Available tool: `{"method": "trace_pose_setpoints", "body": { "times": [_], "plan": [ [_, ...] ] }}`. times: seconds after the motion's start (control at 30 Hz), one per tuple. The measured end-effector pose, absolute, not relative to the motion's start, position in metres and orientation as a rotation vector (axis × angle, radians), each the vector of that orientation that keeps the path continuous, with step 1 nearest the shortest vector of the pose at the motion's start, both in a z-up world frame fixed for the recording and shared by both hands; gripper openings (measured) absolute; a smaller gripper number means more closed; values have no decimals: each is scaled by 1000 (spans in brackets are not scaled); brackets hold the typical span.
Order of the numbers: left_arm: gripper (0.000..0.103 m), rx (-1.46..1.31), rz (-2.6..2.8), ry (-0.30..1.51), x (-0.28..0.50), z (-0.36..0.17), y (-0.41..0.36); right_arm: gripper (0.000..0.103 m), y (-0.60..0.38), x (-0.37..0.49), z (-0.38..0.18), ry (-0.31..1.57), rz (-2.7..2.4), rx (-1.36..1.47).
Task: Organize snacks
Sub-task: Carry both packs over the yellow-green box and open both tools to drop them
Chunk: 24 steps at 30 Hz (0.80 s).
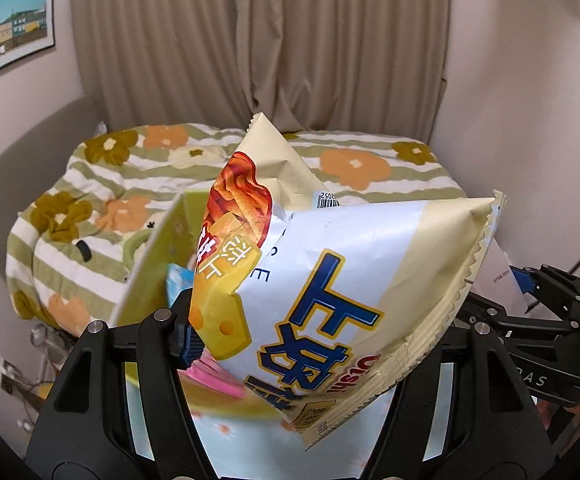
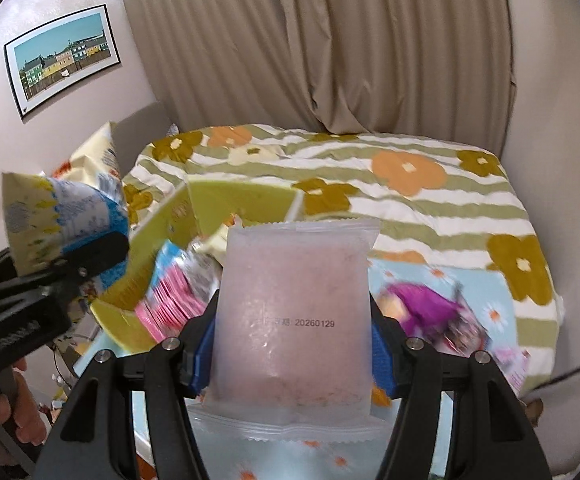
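Observation:
My left gripper [image 1: 310, 344] is shut on a big cream-and-white chip bag [image 1: 330, 272] with blue lettering, held tilted above a green box [image 1: 150, 256]. One blue pad [image 1: 188, 340] presses the bag's left side; the other finger is hidden behind it. My right gripper [image 2: 292, 348] is shut on a frosted pink packet [image 2: 294, 312], upright between both blue pads. In the right wrist view the left gripper [image 2: 90, 256] and the chip bag [image 2: 58, 216] hang at the left. The green box [image 2: 242, 200] holds pink packets [image 2: 170, 304] and other snacks.
A bed with a flowered, striped quilt [image 2: 430, 208] lies behind the box, with curtains [image 2: 310, 40] beyond it. A purple printed pack [image 2: 430, 304] lies on a light blue cloth at the right. A person's hand [image 2: 10, 408] grips the left tool. A framed picture [image 2: 62, 56] hangs on the wall.

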<state>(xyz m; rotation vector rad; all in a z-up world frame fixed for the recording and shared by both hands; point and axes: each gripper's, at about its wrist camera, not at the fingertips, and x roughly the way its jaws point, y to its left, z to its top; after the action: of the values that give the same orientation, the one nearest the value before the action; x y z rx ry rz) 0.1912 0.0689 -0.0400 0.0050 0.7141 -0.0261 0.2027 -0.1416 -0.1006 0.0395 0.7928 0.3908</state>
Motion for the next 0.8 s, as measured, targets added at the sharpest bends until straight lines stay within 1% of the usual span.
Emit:
{"method": "trace_pose_setpoints", "body": {
  "times": [0.2, 0.37, 0.53, 0.57, 0.6, 0.63, 0.7, 0.8],
  "plan": [
    [62, 18, -37, 760, 254, -48, 127, 58, -87, 248, -103, 819, 396, 54],
    [62, 30, -77, 836, 311, -77, 159, 58, -54, 278, -116, 862, 362, 63],
    [63, 47, -129, 905, 352, -110, 171, 58, -39, 295, -136, 912, 308, 73],
    [66, 48, -133, 916, 357, -114, 173, 58, -38, 297, -139, 920, 299, 74],
    [73, 45, -140, 932, 363, -119, 174, 58, -37, 298, -142, 928, 289, 76],
    [86, 43, -142, 943, 365, -124, 174, 58, -36, 300, -145, 938, 274, 81],
    [103, 52, -136, 940, 367, -129, 177, 58, -35, 302, -150, 951, 257, 88],
    [103, 49, -161, 936, 362, -131, 181, 58, -34, 303, -156, 968, 242, 86]
  ]
}}
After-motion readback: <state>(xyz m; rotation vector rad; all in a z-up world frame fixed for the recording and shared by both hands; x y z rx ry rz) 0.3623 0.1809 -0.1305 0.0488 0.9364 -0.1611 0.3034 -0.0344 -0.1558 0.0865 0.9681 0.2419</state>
